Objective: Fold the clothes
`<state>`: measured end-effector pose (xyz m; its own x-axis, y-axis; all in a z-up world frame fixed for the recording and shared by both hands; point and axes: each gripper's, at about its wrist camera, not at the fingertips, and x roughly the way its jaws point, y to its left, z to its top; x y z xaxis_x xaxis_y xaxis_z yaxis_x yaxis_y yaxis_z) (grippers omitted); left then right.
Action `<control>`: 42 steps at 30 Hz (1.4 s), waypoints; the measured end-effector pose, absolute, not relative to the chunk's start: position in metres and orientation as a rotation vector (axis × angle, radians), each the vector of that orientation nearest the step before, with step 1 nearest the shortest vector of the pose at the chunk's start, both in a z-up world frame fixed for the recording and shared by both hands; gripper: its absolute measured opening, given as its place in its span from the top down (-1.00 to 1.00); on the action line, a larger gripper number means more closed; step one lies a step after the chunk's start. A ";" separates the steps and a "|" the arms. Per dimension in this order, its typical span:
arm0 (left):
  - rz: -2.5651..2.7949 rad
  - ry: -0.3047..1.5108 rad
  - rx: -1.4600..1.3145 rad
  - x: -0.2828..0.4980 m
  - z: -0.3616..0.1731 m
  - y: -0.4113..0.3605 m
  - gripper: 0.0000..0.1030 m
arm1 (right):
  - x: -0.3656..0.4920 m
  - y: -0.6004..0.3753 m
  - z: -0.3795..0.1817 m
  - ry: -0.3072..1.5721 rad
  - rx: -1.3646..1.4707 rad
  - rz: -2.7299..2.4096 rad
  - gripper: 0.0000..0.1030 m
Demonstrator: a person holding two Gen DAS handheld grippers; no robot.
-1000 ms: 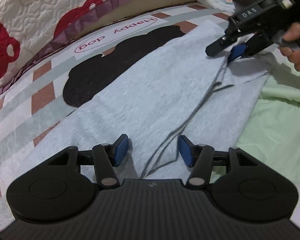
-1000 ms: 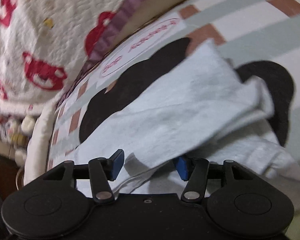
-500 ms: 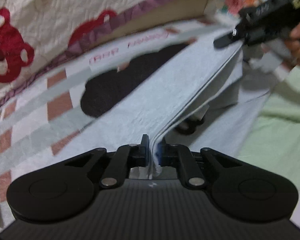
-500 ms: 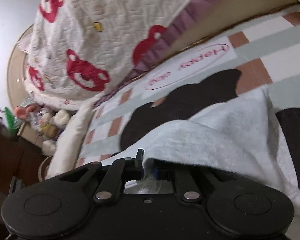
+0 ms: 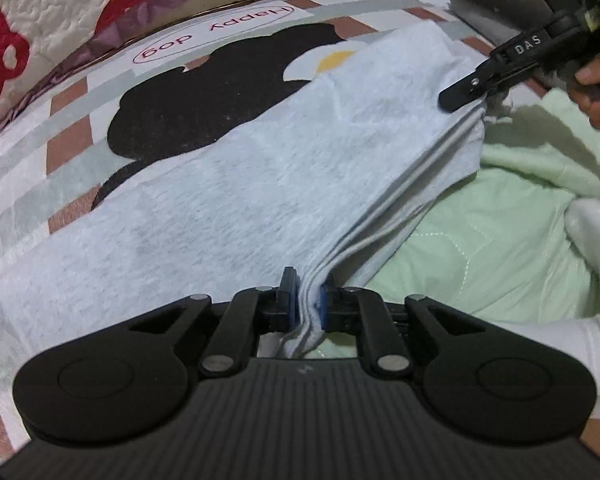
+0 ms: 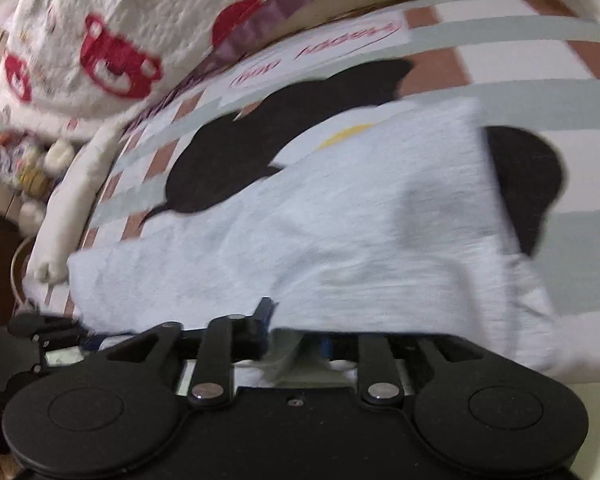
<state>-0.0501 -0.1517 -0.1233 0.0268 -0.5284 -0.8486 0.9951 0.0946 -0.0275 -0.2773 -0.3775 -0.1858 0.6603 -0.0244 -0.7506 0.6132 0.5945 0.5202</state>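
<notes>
- Since a second ago both of my grippers have gone from jaws apart over the flat cloth to jaws clamped on it, and the gathered edge now runs taut between them.
- Beneath everything, I see the bed sheet with brown and grey-green checks, a large black dog shape and the words "Happy dog" in a red oval.
- Behind it, at the far edge of the bed, a white quilt with red bear prints is heaped up.
- I see the grey garment lying across the sheet, covering part of the black dog shape; its near edge is lifted into a ridge of several layers.
- A pale green blanket lies to the right of the garment, partly under the raised edge.
- I have my left gripper at the near end of that ridge, jaws pressed together on a bunch of the folds.
- In the left wrist view my right gripper is at the far end of the ridge, jaws closed on the cloth, with the person's fingers wrapped around its handle.
- In its own blurred view the right gripper has grey cloth draped over and between its jaws.
- A white sleeve shows at the right edge, just beside the left gripper.
</notes>
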 end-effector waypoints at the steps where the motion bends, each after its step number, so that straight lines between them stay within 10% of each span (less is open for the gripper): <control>1: -1.351 0.842 0.714 -0.049 -0.124 -0.151 0.75 | -0.288 -0.385 -0.187 0.744 0.907 -0.464 -0.06; 5: -1.348 0.861 0.675 -0.046 -0.125 -0.148 0.75 | -0.330 -0.412 -0.207 0.575 1.149 -0.556 -0.06; 7: -1.346 0.865 0.663 -0.046 -0.125 -0.148 0.75 | -0.337 -0.417 -0.214 0.516 1.178 -0.567 0.64; 10: -1.339 0.869 0.639 -0.044 -0.124 -0.146 0.74 | -0.340 -0.396 -0.182 0.428 0.830 -0.549 0.84; 18: -1.352 0.891 0.631 -0.045 -0.123 -0.146 0.67 | -0.332 -0.381 -0.190 0.759 0.479 -0.678 0.46; 22: -1.409 0.997 0.521 -0.031 -0.111 -0.136 0.06 | -0.332 -0.385 -0.179 0.784 0.419 -0.745 0.40; 36: -0.893 1.118 -0.176 0.114 -0.112 -0.030 -0.13 | -0.249 -0.378 -0.143 0.674 0.243 -0.477 0.16; 42: -0.839 1.133 0.009 0.092 -0.136 -0.054 -0.20 | -0.196 -0.341 -0.153 0.727 0.200 -0.282 0.16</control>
<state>0.0925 -0.0542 -0.1359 0.1602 -0.5831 -0.7965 0.5920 0.7025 -0.3951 -0.1960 -0.3413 -0.1532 0.7119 -0.1837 -0.6778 0.3217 0.9433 0.0822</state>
